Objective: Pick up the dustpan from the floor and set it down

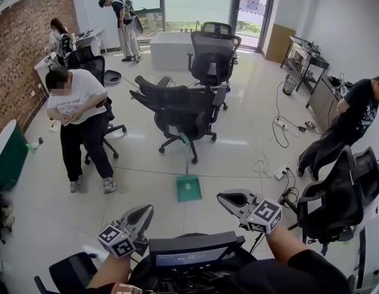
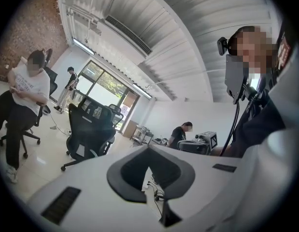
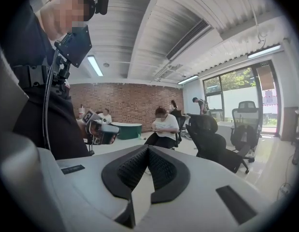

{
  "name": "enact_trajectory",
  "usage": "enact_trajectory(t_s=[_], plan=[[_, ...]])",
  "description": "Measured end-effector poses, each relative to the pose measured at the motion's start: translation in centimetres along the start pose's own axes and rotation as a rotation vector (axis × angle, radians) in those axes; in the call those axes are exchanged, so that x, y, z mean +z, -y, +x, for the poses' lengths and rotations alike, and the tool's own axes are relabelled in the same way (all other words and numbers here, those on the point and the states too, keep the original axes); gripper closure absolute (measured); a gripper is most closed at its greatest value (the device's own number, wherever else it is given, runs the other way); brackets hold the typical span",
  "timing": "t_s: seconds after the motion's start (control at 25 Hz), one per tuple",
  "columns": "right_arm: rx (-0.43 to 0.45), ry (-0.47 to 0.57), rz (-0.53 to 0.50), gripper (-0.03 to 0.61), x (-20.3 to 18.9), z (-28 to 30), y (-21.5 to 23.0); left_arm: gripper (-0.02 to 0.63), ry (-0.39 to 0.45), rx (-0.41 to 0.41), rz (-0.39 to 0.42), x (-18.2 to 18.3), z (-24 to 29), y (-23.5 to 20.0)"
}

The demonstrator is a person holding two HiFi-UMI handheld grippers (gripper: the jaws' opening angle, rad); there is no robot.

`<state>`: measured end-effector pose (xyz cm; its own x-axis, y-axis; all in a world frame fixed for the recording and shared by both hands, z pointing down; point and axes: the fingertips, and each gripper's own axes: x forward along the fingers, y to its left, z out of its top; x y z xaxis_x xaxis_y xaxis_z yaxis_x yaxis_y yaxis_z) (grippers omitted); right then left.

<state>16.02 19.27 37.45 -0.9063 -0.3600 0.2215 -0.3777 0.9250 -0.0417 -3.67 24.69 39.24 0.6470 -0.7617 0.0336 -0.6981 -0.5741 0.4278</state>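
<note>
Pale glossy floor tiles stretch across an office with a red brick wall (image 1: pixel 24 48) on the left. The green plastic dustpan with a long upright handle (image 1: pixel 188 187) stands on the floor just in front of a black mesh office chair (image 1: pixel 183 112), well apart from both grippers. The left gripper (image 1: pixel 147 210) and the right gripper (image 1: pixel 223 196) hover low in the head view, each with its jaws clenched tip to tip and nothing between them.

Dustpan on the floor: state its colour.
The teal-green plastic dustpan shows best in the head view.
</note>
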Motion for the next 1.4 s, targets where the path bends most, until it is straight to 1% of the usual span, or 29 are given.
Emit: enact_trajectory(t_s=[0.12,0.24,0.36,0.44,0.56,0.76,0.88,1.0,1.12,1.24,1.4], plan=[[-0.022,-0.012,-0.019,0.568,0.4,1.9,-6.1,0.606,-0.009,-0.015,-0.018,-1.0,-6.8,0.3],[-0.038,-0.01,-0.001,0.568,0.4,3.5,-13.0,0.606,-0.042,-0.03,-0.027,-2.5,-14.2,0.6],[-0.062,-0.035,0.002,0.568,0.4,4.5,-19.2,0.606,-0.062,-0.042,-0.038,-3.3,-20.7,1.0],[-0.082,-0.041,0.008,0.568,0.6,4.6,-22.4,0.606,-0.062,-0.05,-0.053,-3.8,-23.8,1.3],[-0.091,-0.043,0.004,0.568,0.9,4.3,-26.4,0.606,-0.069,-0.076,-0.041,-4.4,-26.6,2.0],[-0.135,-0.027,0.007,0.568,1.7,1.9,-30.0,0.606,-0.055,-0.11,-0.017,-3.9,-29.3,4.8],[-0.152,-0.013,0.008,0.568,2.0,-0.9,-31.5,0.606,-0.051,-0.116,0.003,-4.0,-30.1,7.3],[-0.157,-0.022,-0.003,0.568,1.0,-4.9,-33.0,0.606,-0.052,-0.113,0.01,-5.2,-30.0,10.3],[-0.156,-0.023,0.0,0.568,-1.1,-10.5,-34.5,0.606,-0.055,-0.121,0.028,-7.2,-28.8,15.2],[-0.166,-0.019,0.012,0.568,-3.3,-17.1,-35.8,0.606,-0.052,-0.13,0.035,-9.8,-26.7,21.6],[-0.127,-0.032,0.009,0.568,-6.1,-25.9,-38.2,0.606,-0.057,-0.157,0.017,-14.7,-23.6,30.7]])
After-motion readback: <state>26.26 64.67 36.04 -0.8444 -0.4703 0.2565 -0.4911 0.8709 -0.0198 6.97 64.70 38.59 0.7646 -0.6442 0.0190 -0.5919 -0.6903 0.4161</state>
